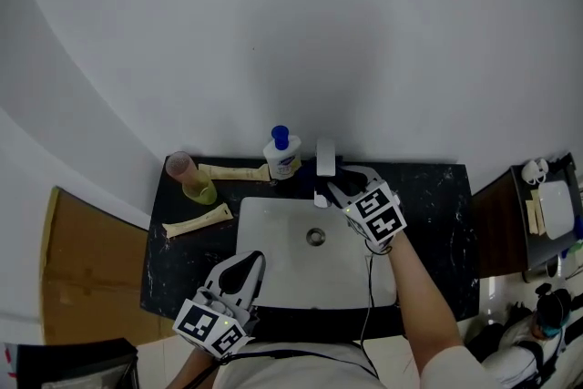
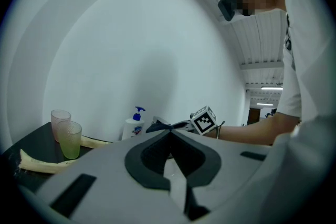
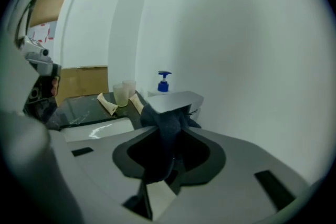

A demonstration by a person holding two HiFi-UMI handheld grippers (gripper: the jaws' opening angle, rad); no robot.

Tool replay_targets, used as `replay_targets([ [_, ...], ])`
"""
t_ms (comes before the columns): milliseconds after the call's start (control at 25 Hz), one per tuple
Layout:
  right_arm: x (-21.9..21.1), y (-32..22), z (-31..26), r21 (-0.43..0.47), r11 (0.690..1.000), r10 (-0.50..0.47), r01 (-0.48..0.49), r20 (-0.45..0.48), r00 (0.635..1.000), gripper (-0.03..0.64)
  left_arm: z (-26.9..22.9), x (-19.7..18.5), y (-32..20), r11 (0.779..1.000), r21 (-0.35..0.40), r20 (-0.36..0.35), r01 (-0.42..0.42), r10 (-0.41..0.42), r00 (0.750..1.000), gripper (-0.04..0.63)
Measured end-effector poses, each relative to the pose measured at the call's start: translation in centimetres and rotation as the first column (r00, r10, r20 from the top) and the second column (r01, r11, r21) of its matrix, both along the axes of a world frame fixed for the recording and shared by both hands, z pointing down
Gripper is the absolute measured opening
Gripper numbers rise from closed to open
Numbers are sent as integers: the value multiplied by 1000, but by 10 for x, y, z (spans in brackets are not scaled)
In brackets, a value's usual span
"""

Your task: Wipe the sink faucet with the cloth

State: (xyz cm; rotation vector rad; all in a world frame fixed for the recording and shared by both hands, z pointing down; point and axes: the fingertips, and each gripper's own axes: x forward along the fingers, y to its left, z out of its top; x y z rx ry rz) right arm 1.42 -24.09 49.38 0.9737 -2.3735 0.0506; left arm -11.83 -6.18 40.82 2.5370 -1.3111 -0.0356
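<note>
The grey faucet (image 1: 325,158) stands at the back rim of the white sink (image 1: 273,237). My right gripper (image 1: 332,190) reaches in from the right, just in front of the faucet, over the basin's back edge. In the right gripper view it (image 3: 167,115) is shut on a dark cloth (image 3: 166,128), whose top bunches up against the underside of the faucet spout (image 3: 176,100). My left gripper (image 1: 250,261) hangs over the sink's front left corner with nothing in it. In the left gripper view its tips (image 2: 170,132) meet and point toward the right gripper's marker cube (image 2: 203,120).
A blue-capped soap bottle (image 1: 282,154) stands left of the faucet. Two plastic cups (image 1: 190,177) and two beige rolled items (image 1: 197,220) lie on the dark counter (image 1: 437,223) at the left. A white wall rises directly behind the faucet.
</note>
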Motion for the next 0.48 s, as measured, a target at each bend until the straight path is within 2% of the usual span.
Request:
replay_targets([
  [240, 6, -8, -1, 10, 999, 36, -36, 11, 999, 115, 0, -4, 1, 1000, 3, 2, 14, -14, 1000, 2],
  [480, -2, 42, 0, -48, 997, -54, 55, 16, 998, 114, 0, 4, 2, 1000, 1, -1, -6, 6, 1000, 2],
])
